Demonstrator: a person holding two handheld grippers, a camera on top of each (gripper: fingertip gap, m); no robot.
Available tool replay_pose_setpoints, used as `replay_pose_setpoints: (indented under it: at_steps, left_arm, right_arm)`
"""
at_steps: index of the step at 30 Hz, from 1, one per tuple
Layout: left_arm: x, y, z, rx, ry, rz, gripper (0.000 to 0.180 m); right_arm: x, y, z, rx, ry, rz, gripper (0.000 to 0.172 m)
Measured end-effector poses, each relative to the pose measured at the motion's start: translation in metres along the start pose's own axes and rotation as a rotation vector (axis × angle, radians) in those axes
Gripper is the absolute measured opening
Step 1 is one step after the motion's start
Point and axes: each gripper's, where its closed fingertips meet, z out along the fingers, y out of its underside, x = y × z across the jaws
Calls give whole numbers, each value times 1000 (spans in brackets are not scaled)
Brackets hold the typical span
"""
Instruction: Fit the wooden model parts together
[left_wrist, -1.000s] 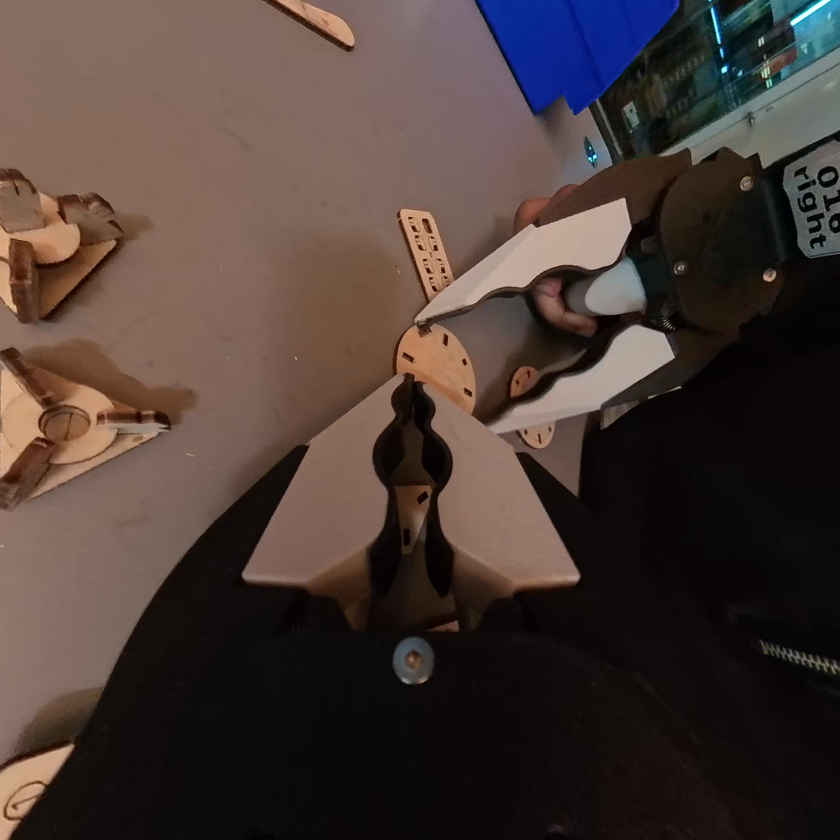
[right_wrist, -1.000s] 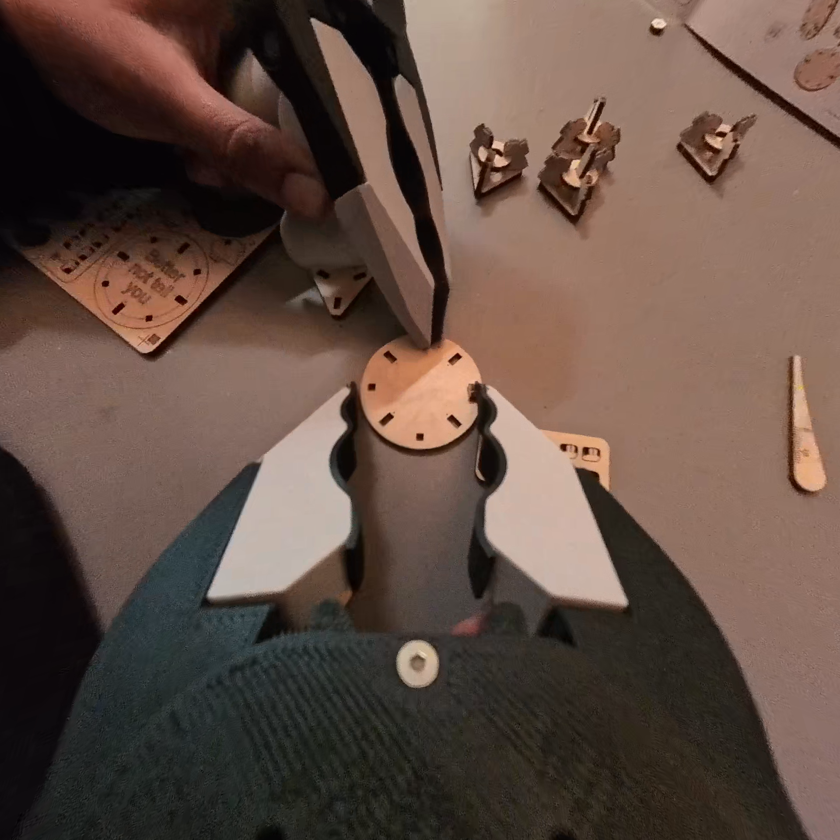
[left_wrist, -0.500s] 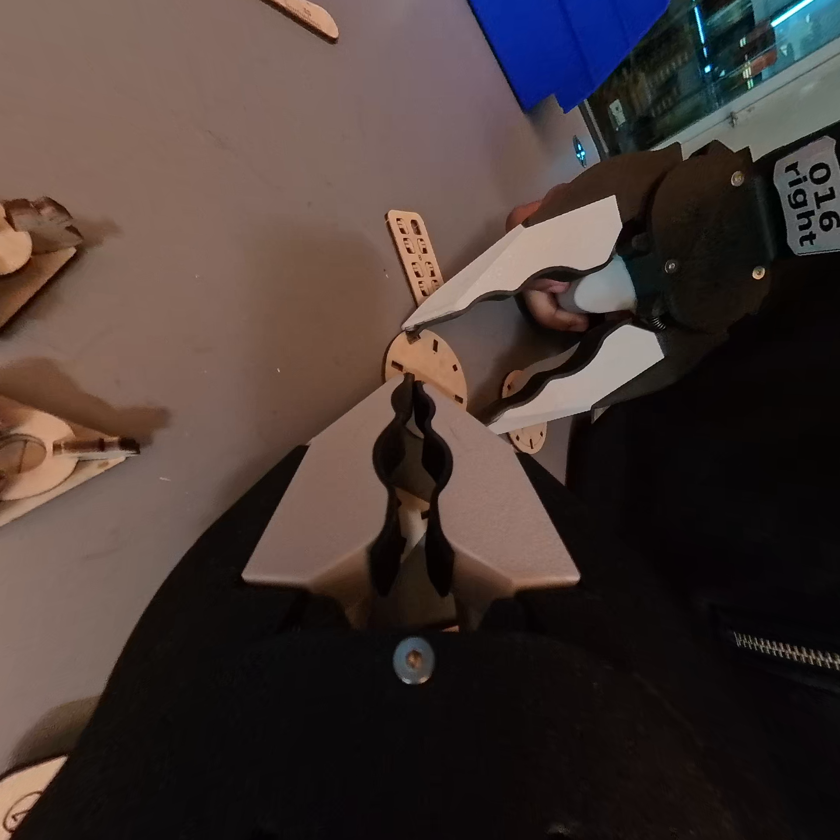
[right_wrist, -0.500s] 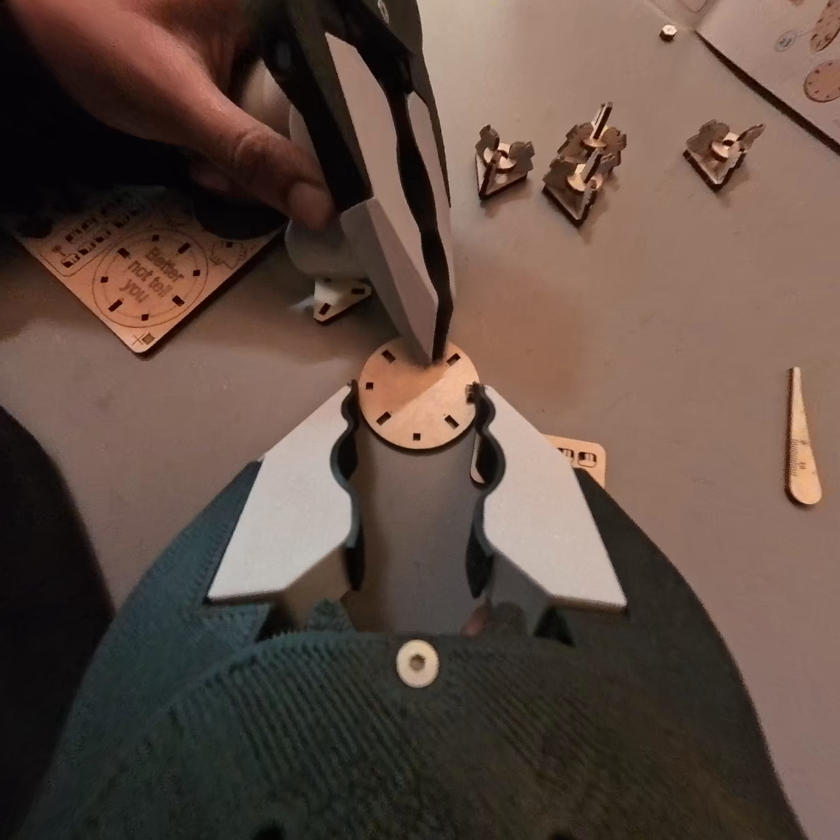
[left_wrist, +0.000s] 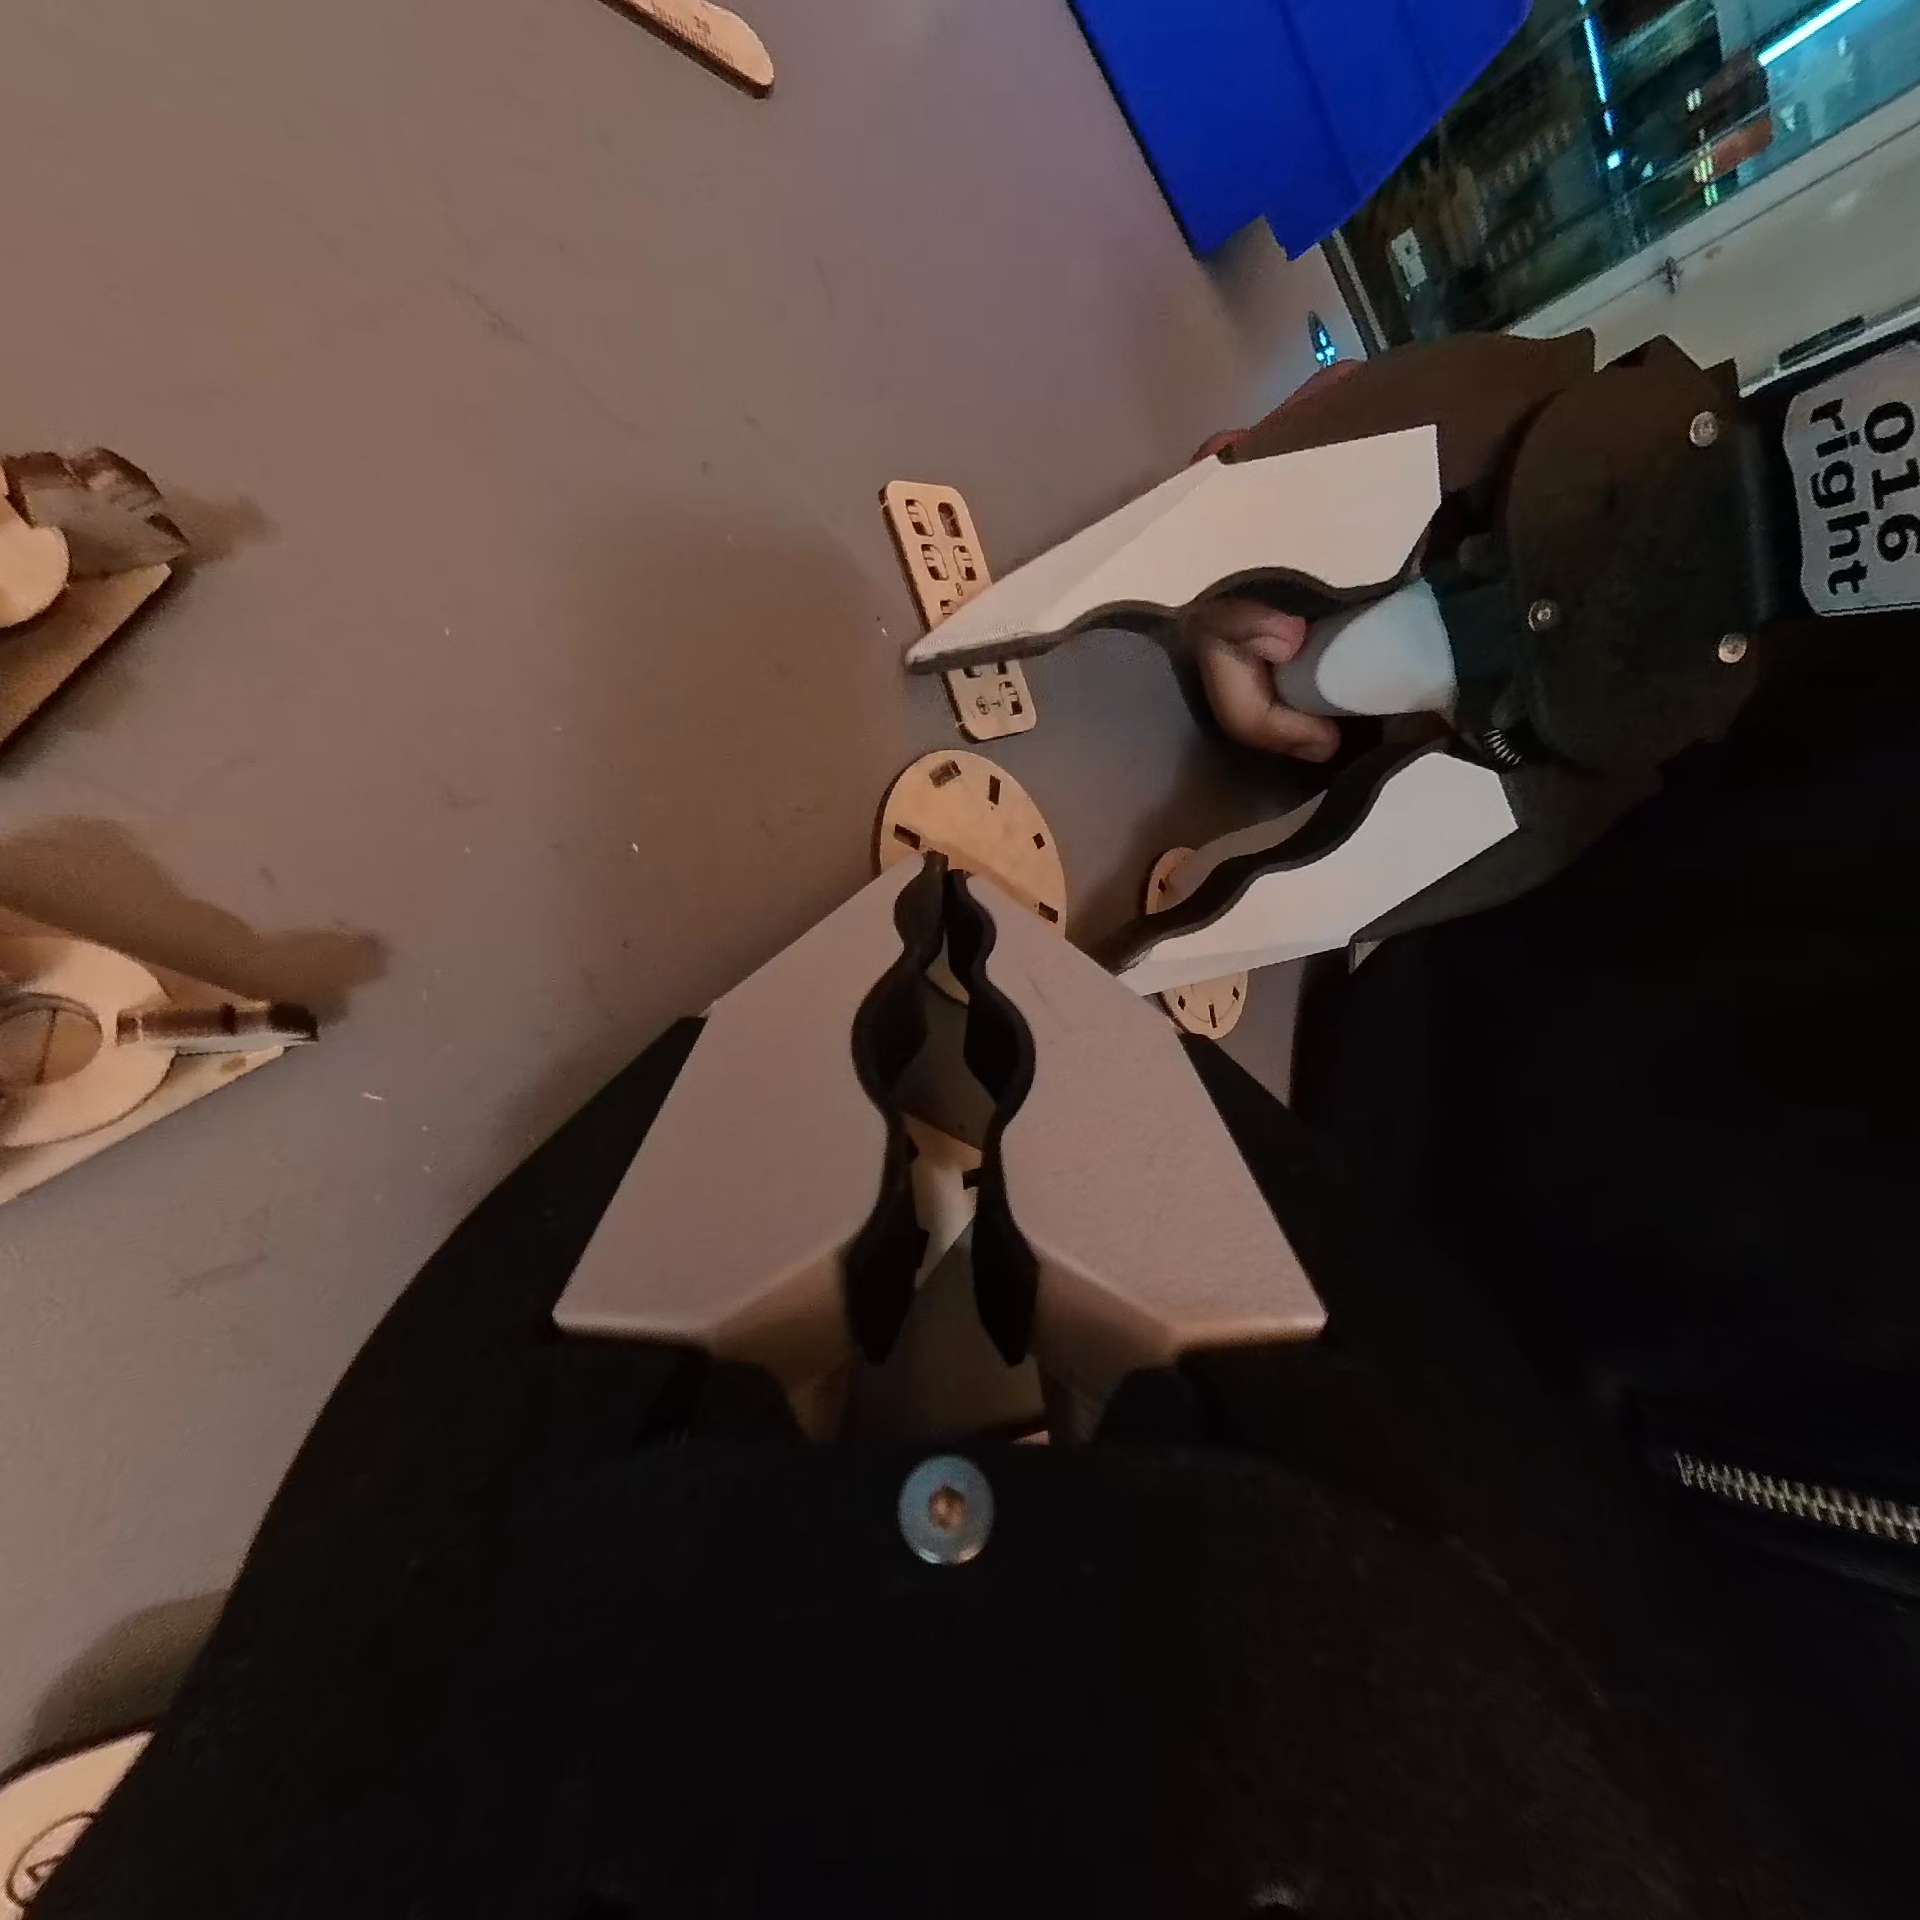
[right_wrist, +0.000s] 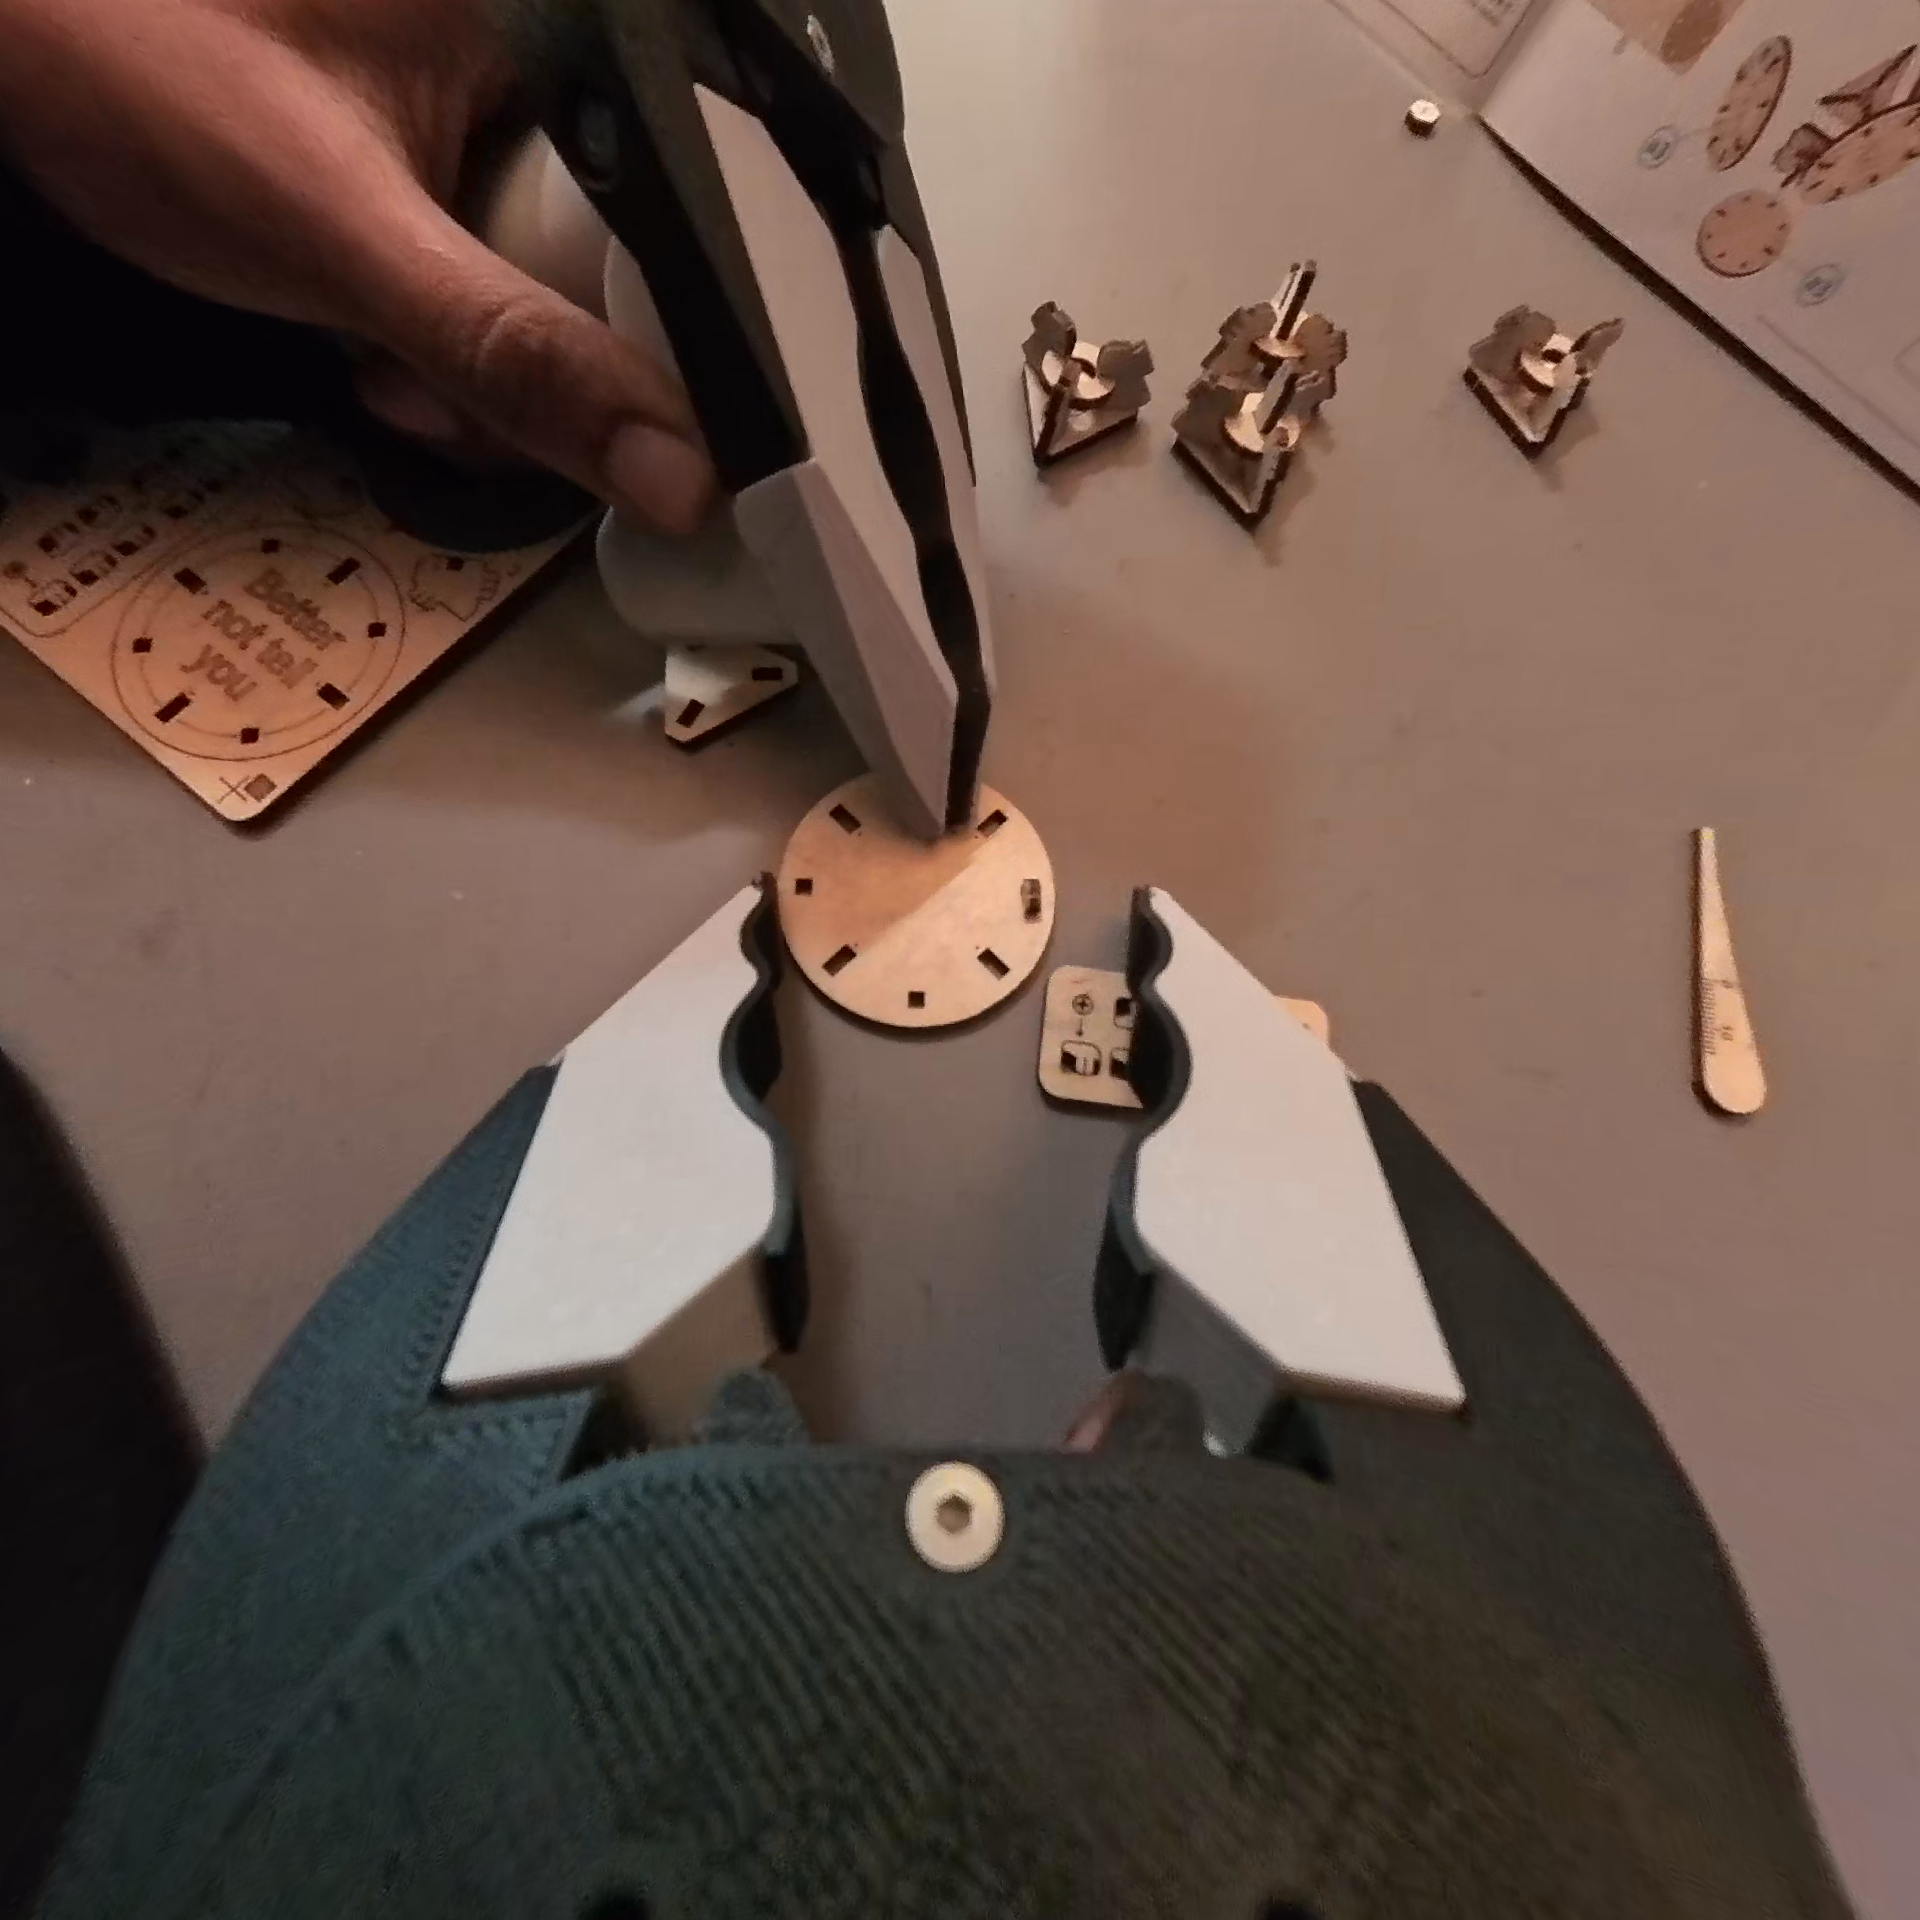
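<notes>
On table (right_wrist: 1351, 675):
L gripper (right_wrist: 951, 821): fingers closed, holds nothing, tips on wood disc (right_wrist: 920, 925).
R gripper (right_wrist: 951, 904): wide open, empty, beside disc.

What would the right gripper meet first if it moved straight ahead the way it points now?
Most likely the round wooden disc, lying flat just beyond the open right gripper. The shut left gripper already rests its tips on the disc's far part. Height is unclear, so the right gripper's fingers might pass over the disc.
</notes>
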Motion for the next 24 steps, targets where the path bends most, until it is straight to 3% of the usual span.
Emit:
replay_pose_setpoints:
  at_steps: [9,13,24]
  left_arm:
    - [0,0,0,0,3,-4,0]
    - [0,0,0,0,4,-4,0]
    - [0,0,0,0,9,-10,0]
  right_arm:
    - [-11,-3,-2,23,-11,-87,44]
    - [-7,-2,-1,13,-9,-51,52]
    - [-10,-1,0,5,-45,-35,48]
